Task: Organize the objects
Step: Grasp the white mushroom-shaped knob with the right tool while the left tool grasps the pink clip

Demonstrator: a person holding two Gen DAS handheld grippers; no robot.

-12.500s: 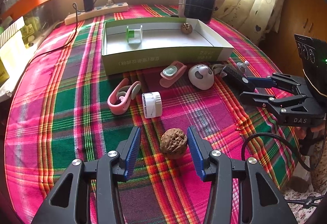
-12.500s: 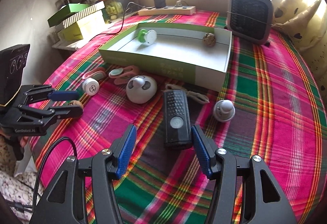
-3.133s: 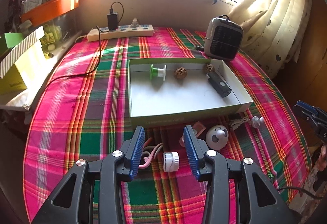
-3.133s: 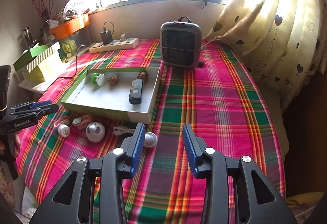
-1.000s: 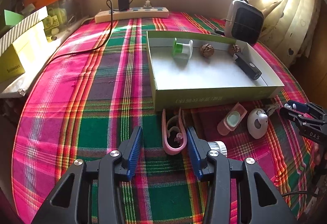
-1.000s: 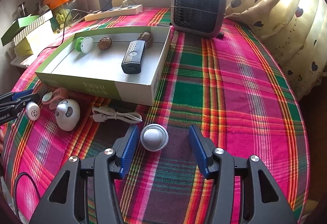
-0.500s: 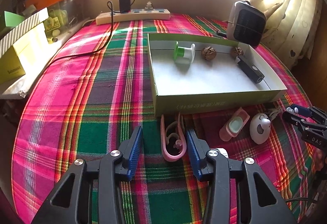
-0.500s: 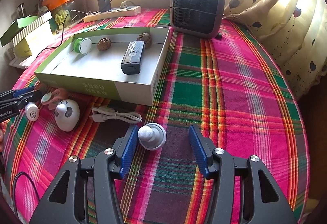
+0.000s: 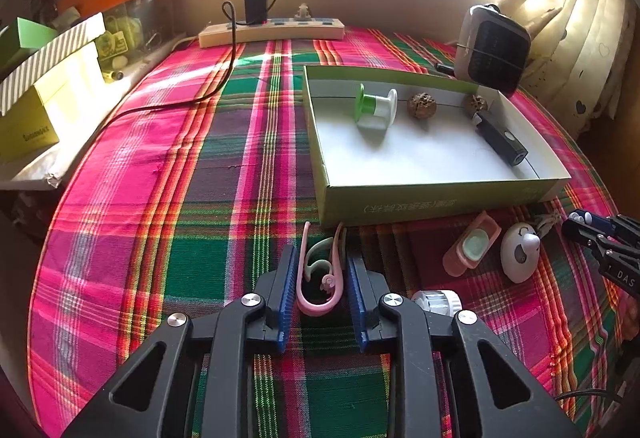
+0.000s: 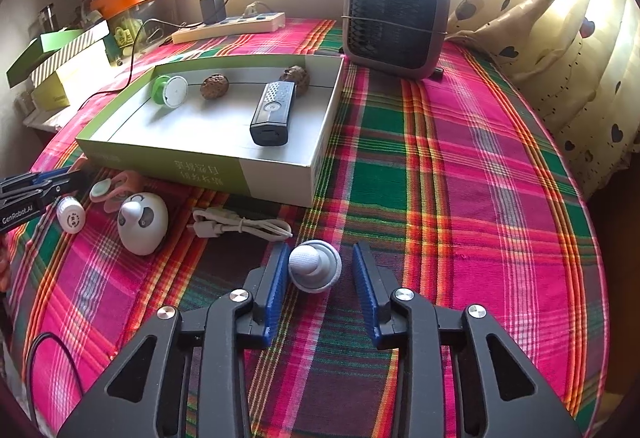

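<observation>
A green box (image 9: pixel 440 198) holds a green-white spool (image 9: pixel 376 105), two walnuts (image 9: pixel 421 104) and a black remote (image 9: pixel 500 138). My left gripper (image 9: pixel 321 270) is closed on a pink clip (image 9: pixel 320 278) lying on the plaid cloth in front of the box. My right gripper (image 10: pixel 320 270) is open around a white knob (image 10: pixel 314 265), the left pad touching it. The box also shows in the right wrist view (image 10: pixel 200 166).
On the cloth lie a pink case (image 9: pixel 472 244), a white panda-faced egg (image 10: pixel 142 222), a small white cylinder (image 10: pixel 71 215) and a coiled cable (image 10: pixel 240 227). A heater (image 10: pixel 396 22) and power strip (image 9: pixel 272 32) stand behind; boxes (image 9: pixel 36 94) at left.
My left gripper's jaws have closed in onto the pink clip. My right gripper has narrowed around the white knob, which has tipped slightly.
</observation>
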